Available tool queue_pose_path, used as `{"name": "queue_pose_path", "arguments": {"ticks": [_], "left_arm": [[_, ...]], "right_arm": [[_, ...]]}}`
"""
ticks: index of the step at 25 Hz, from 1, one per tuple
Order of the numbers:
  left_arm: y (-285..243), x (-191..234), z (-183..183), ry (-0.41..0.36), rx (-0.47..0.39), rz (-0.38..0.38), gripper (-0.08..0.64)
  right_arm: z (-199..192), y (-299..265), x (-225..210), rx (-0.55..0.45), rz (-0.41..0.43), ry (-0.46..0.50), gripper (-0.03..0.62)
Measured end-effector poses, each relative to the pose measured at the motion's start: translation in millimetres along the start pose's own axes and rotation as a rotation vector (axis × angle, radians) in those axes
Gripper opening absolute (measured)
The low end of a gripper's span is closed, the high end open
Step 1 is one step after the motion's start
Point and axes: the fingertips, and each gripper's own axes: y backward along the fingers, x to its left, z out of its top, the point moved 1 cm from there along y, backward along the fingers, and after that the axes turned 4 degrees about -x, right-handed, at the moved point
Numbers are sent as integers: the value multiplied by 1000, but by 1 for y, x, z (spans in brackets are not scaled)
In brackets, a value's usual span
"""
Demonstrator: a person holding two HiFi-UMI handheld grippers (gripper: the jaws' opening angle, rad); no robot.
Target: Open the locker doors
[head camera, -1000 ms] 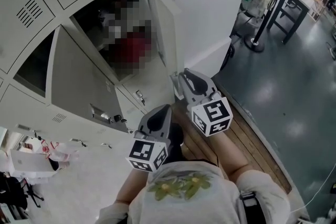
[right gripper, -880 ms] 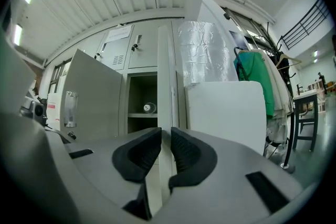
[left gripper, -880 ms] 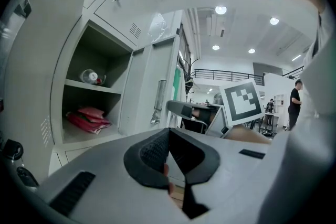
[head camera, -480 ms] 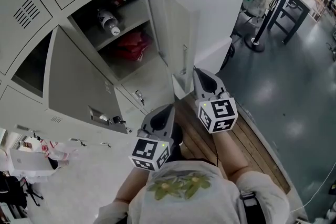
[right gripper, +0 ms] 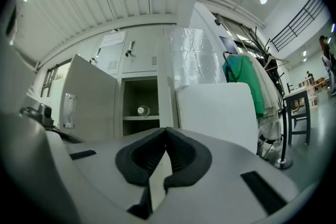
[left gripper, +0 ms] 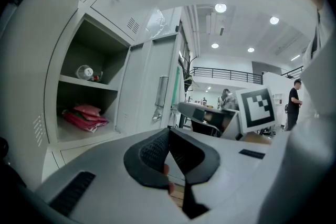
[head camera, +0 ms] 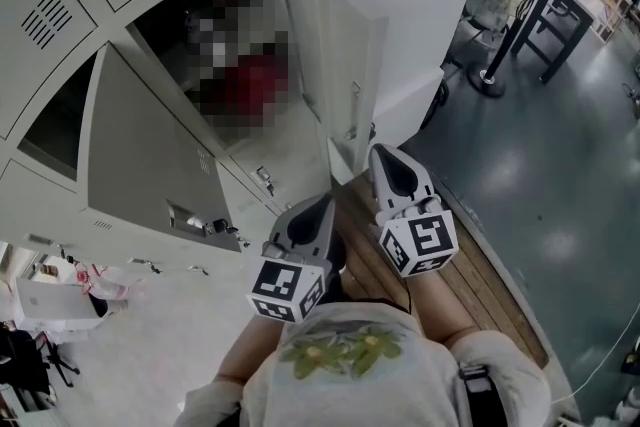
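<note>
Your right claw (right gripper: 166, 132) is closed, nothing visibly pinched, just beside the free edge of the open locker door (head camera: 335, 55). Your left claw (left gripper: 169, 131), also closed, hangs near that door's lower corner. The door looks like thin, stiff sheet steel and should swing lightly, so take it by its edge or handle (left gripper: 161, 93). No lettering is legible.

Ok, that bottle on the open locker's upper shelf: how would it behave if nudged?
The bottle lies on its side, so a nudge would probably roll it along the upper shelf. It looks like clear plastic, so it is likely light and hard to break. How full it is can't be told.
</note>
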Motion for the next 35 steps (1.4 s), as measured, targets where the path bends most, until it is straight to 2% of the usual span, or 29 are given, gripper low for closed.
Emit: {"name": "queue_pose_path", "arguments": {"ticks": [3, 6, 10, 15, 18, 26, 31, 35], "left_arm": [[2, 2, -2, 3, 3, 9, 29], [4, 3, -4, 10, 1, 22, 29], [9, 5, -9, 42, 6, 28, 29], [19, 0, -14, 12, 9, 9, 29], [26, 2, -18, 38, 3, 18, 29], [51, 26, -50, 25, 40, 163, 29], [68, 43, -79, 62, 69, 257, 29], [75, 49, -97, 92, 82, 303, 29]], "right_arm": [[0, 14, 22, -68, 56, -3, 29], [-8, 23, 40, -85, 98, -25, 31], [-21, 30, 56, -52, 137, -45, 30], [-35, 34, 68, -6, 175, -48, 31], [-43, 33, 74, 18, 195, -56, 31], [-75, 19, 103, 103, 289, -82, 31], [-108, 4, 122, 160, 349, -84, 31], [-133, -7, 134, 200, 394, -80, 31]]}}
